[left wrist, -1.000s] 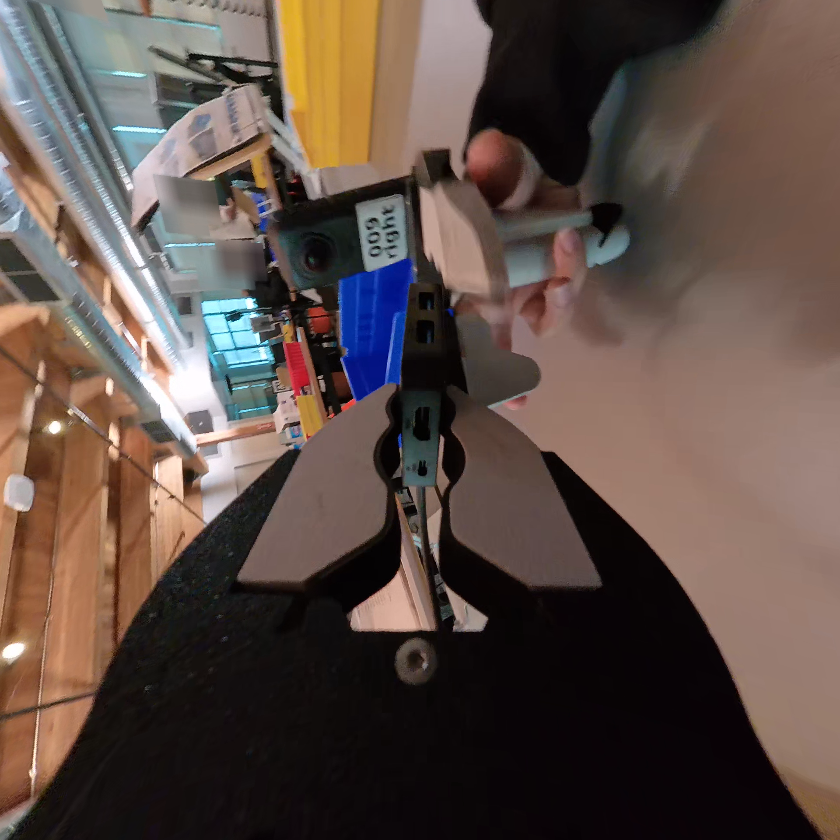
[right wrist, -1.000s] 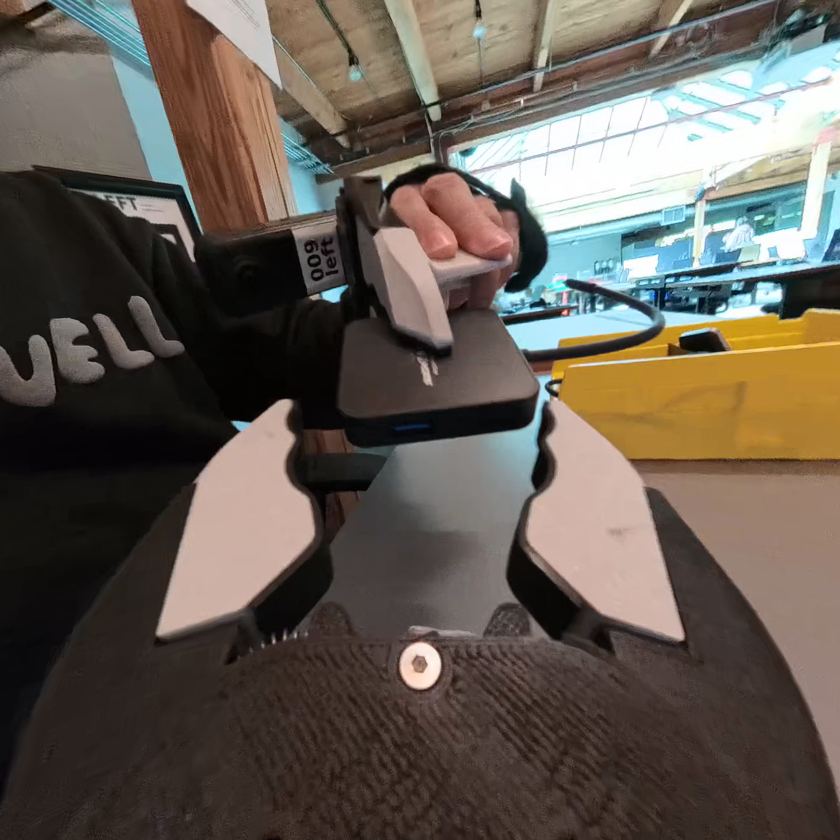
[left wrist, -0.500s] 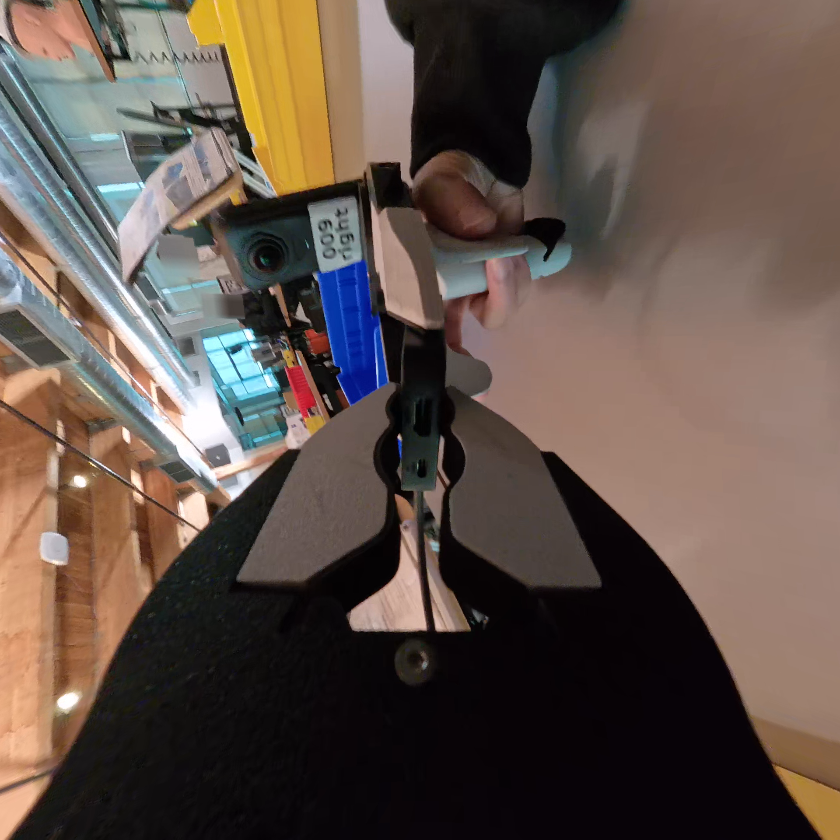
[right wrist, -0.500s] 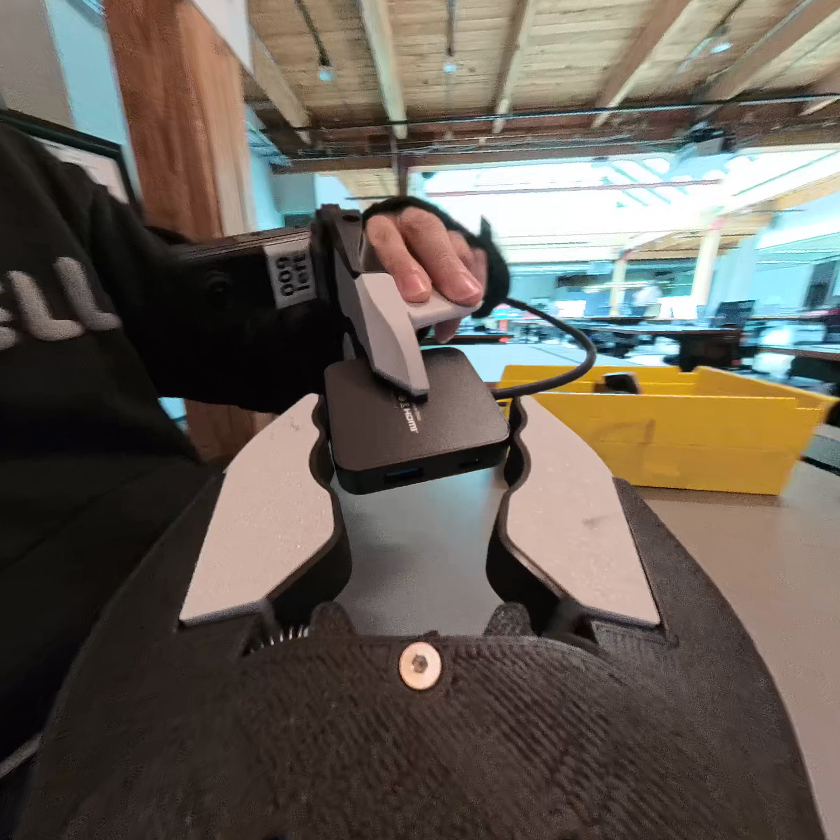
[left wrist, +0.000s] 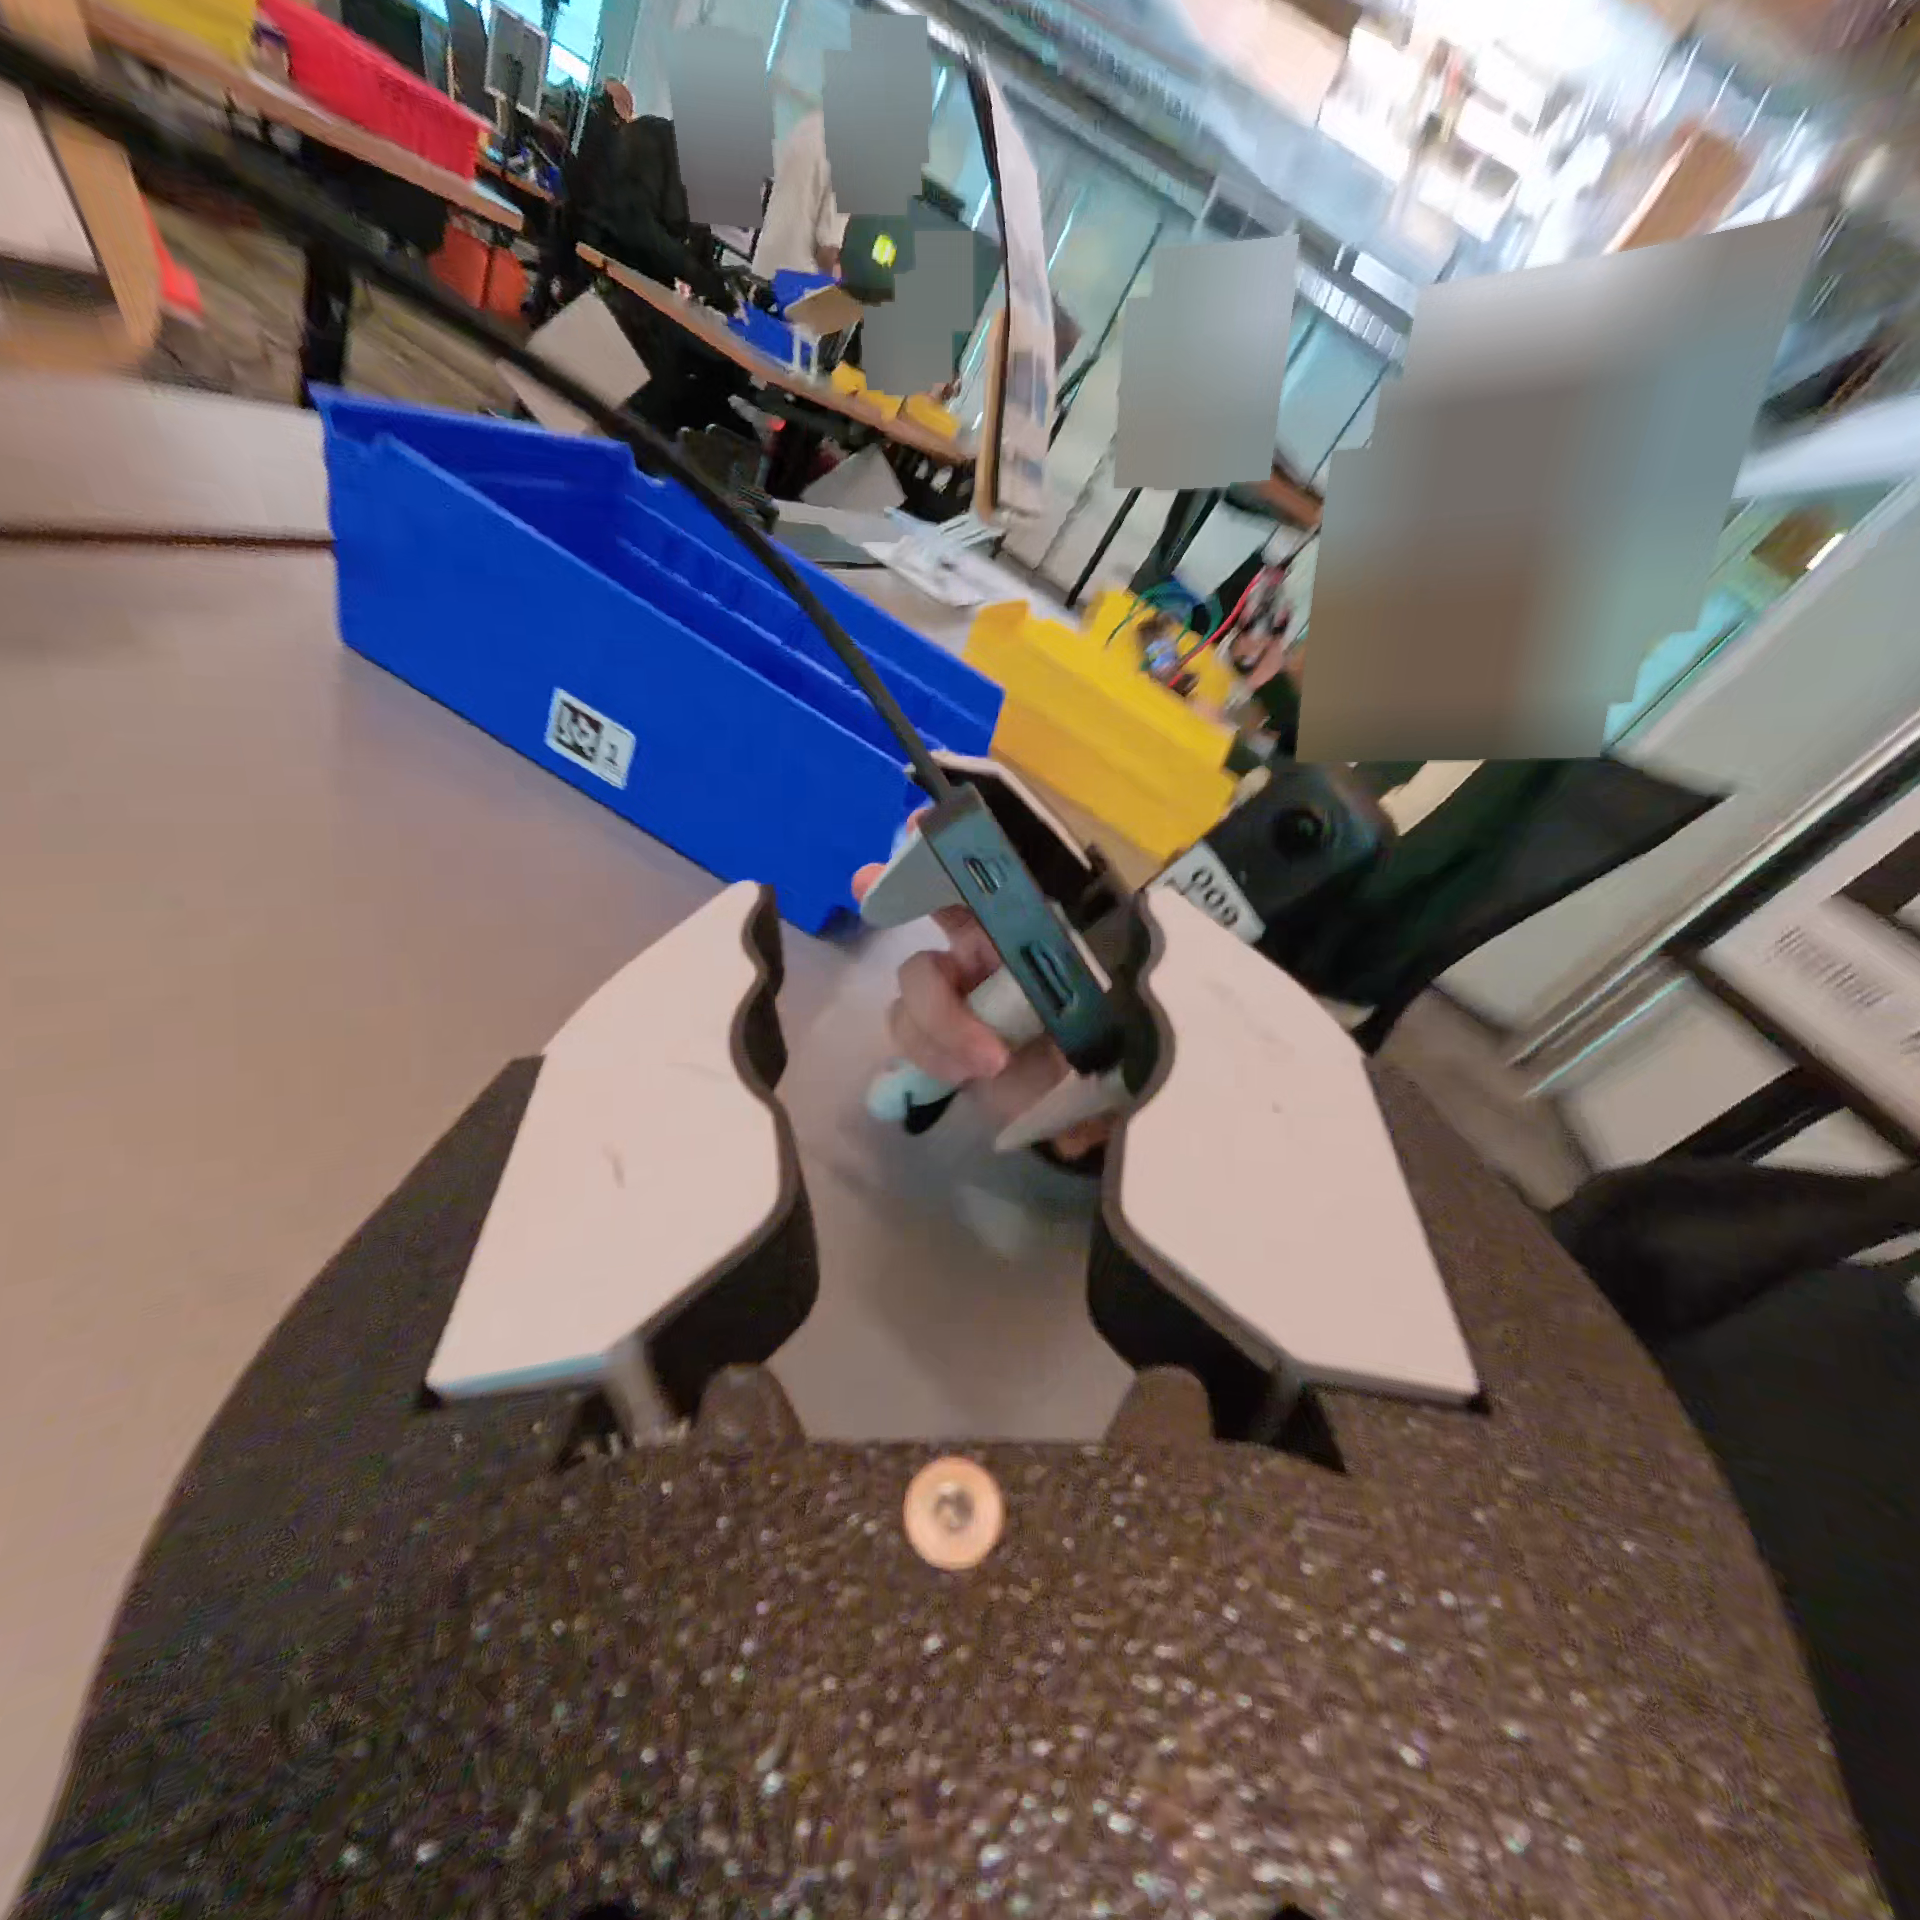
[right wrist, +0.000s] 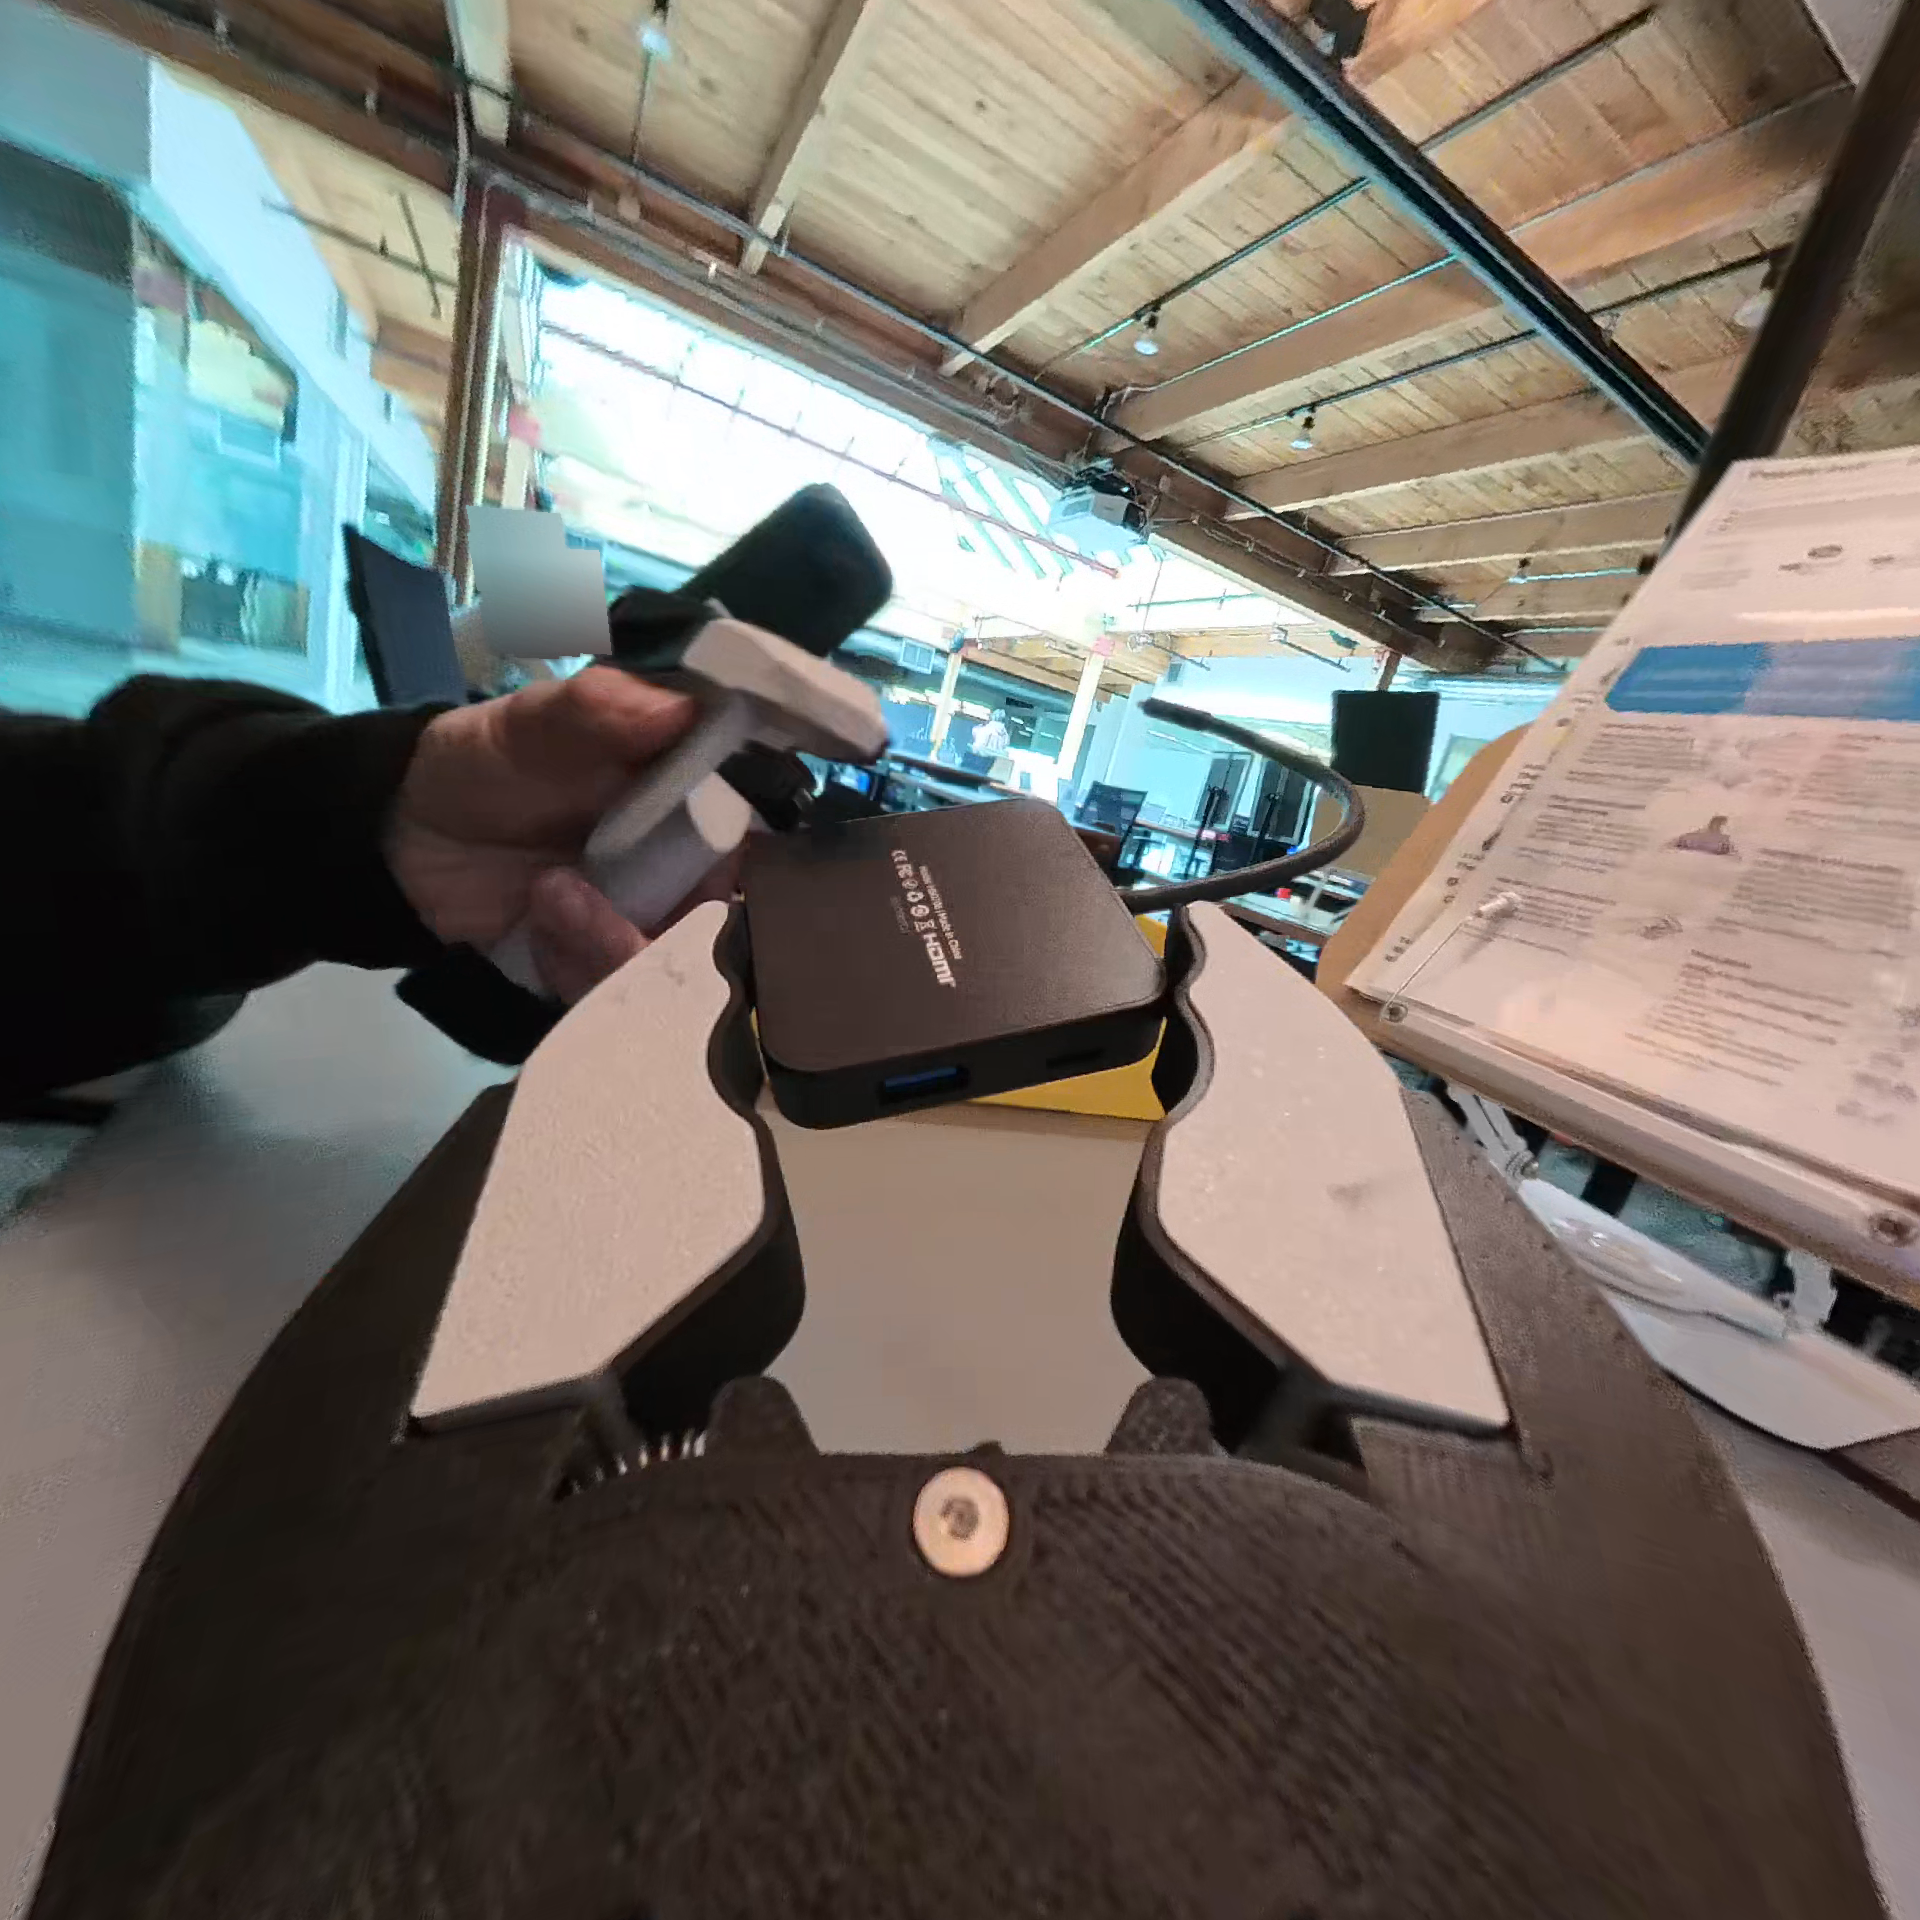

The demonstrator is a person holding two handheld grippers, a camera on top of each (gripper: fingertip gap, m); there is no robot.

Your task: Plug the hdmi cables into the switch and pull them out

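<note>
Switch passed to right claw — grey tabletop, timber ceiling

A: From where is the left wrist view taken?

B: From just behind the left gripper, tilted, facing over the table toward a blue bin.

A: And the right wrist view?

B: From behind the right gripper, angled up toward the ceiling beams.

A: What is shared?

B: The switch, seen close in both; edge-on in the left view.
</note>
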